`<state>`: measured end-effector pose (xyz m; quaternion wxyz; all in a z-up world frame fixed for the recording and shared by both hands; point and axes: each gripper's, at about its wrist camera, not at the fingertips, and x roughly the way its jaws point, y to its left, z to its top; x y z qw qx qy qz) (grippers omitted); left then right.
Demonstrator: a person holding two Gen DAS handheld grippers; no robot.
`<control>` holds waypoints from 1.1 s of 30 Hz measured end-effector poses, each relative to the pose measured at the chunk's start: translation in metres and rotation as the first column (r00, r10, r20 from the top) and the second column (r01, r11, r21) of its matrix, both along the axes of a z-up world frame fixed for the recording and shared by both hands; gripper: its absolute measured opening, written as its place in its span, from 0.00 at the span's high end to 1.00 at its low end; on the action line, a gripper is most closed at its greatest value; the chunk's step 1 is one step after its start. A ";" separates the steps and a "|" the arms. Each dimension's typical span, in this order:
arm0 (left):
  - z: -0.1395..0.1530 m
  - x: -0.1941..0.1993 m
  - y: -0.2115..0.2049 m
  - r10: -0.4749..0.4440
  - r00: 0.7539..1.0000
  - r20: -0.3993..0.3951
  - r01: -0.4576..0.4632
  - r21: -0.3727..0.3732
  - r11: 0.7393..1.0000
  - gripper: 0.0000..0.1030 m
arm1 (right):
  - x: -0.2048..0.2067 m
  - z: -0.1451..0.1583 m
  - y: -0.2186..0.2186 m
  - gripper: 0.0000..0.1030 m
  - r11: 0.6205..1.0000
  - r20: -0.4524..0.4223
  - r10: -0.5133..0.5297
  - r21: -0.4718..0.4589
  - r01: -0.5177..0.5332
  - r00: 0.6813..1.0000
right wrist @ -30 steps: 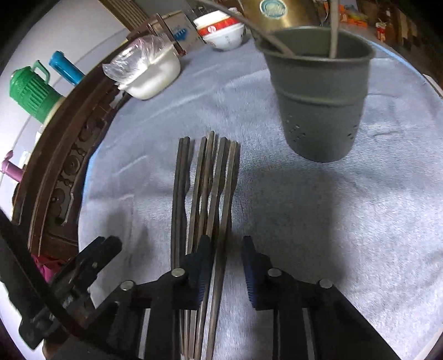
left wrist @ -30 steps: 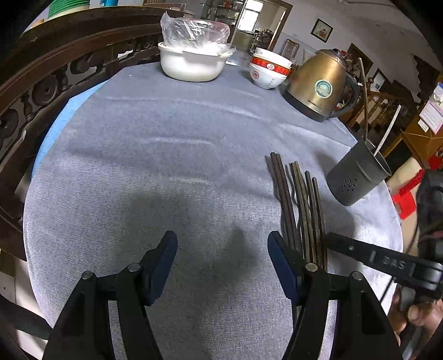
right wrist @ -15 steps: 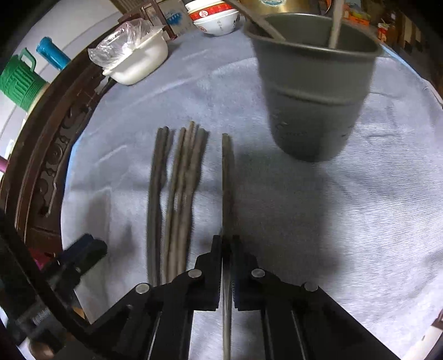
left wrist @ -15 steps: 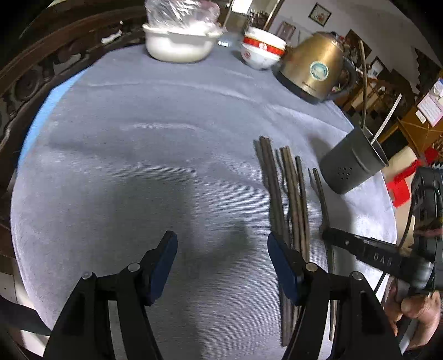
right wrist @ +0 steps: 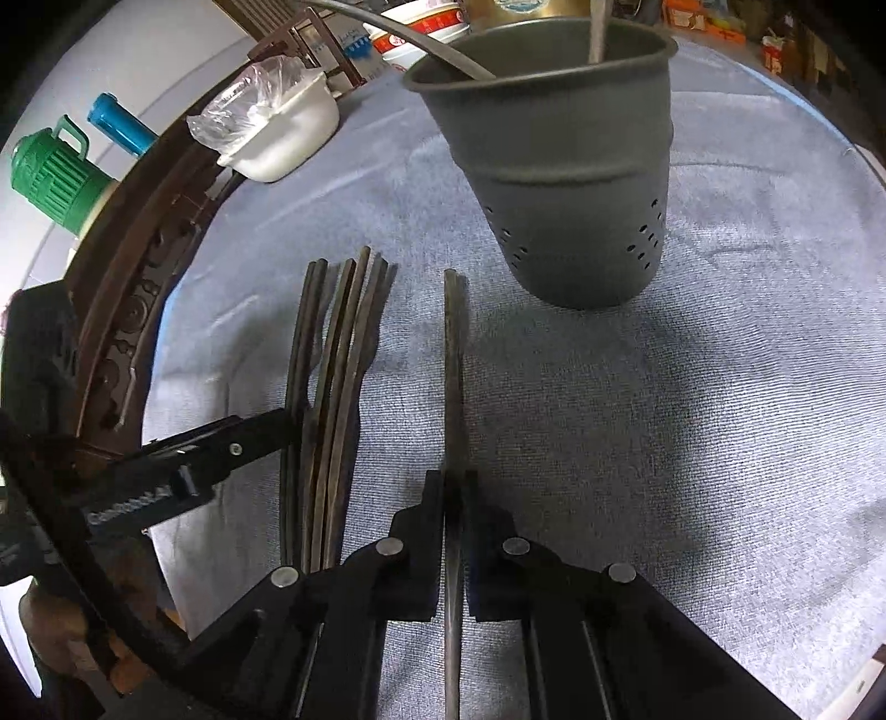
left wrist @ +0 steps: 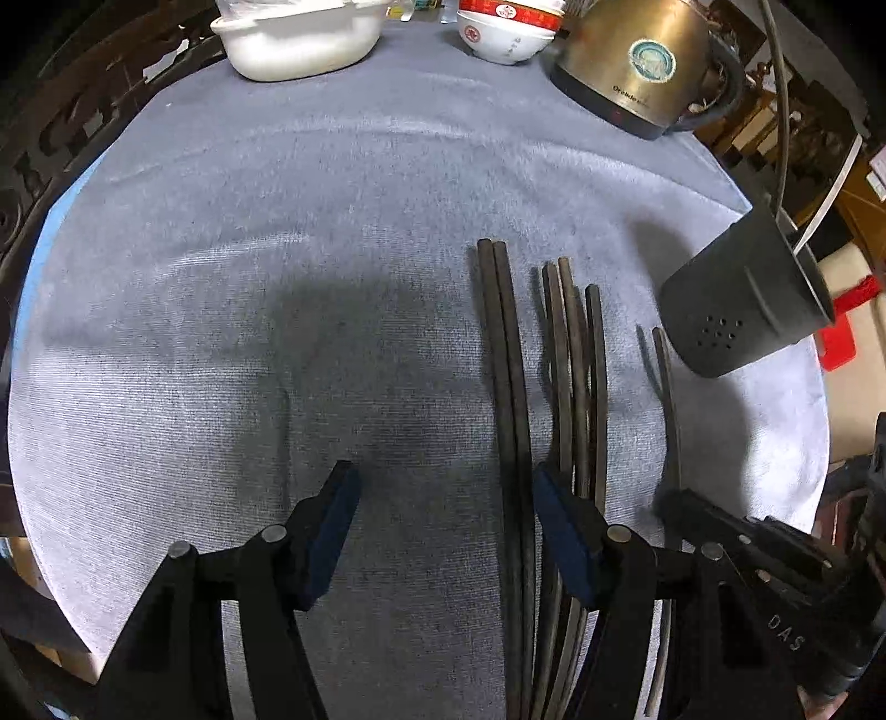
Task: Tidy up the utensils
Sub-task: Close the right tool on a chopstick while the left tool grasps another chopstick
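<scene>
Several dark chopsticks (left wrist: pixel 559 376) lie side by side on the grey tablecloth (left wrist: pixel 277 277); they also show in the right wrist view (right wrist: pixel 332 360). My right gripper (right wrist: pixel 455 487) is shut on a single chopstick (right wrist: pixel 452 360), which points toward the grey perforated utensil holder (right wrist: pixel 570 166). That chopstick (left wrist: pixel 667 399) and the holder (left wrist: pixel 742 310) also show in the left wrist view, set apart from the bundle. My left gripper (left wrist: pixel 443 487) is open, low over the cloth, with its right finger (left wrist: pixel 559 509) on the bundle.
A brass kettle (left wrist: pixel 637 61), a red-and-white bowl (left wrist: pixel 504 27) and a white dish (left wrist: pixel 299 39) stand at the table's far side. Two utensils stand in the holder. A carved wooden chair back (right wrist: pixel 138 310) runs along the left edge. A green jug (right wrist: pixel 50 171) stands beyond.
My right gripper closed on the rightmost chopstick and pulled it away from the bundle toward the holder. My left gripper moved forward and right, onto the bundle.
</scene>
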<state>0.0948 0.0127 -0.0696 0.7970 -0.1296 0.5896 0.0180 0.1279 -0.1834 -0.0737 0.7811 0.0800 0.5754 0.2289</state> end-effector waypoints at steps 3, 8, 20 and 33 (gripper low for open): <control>0.000 -0.002 0.000 0.005 1.000 -0.020 -0.005 0.029 1.000 0.36 | 0.002 -0.002 0.003 0.93 1.000 -0.001 -0.001 0.023 0.001 1.000; 0.002 -0.010 0.007 0.022 0.999 -0.048 -0.022 0.001 1.000 0.37 | 0.000 -0.003 -0.004 0.92 0.999 -0.003 0.001 0.049 -0.001 1.000; -0.006 -0.015 0.009 0.047 0.996 -0.079 -0.042 0.058 0.997 0.48 | -0.002 -0.004 -0.008 0.92 0.999 -0.001 -0.002 0.051 0.003 1.000; -0.019 0.003 0.012 -0.153 0.959 -0.240 0.161 0.015 0.987 0.93 | 0.007 0.002 0.024 0.92 0.983 -0.041 0.141 -0.108 -0.145 0.989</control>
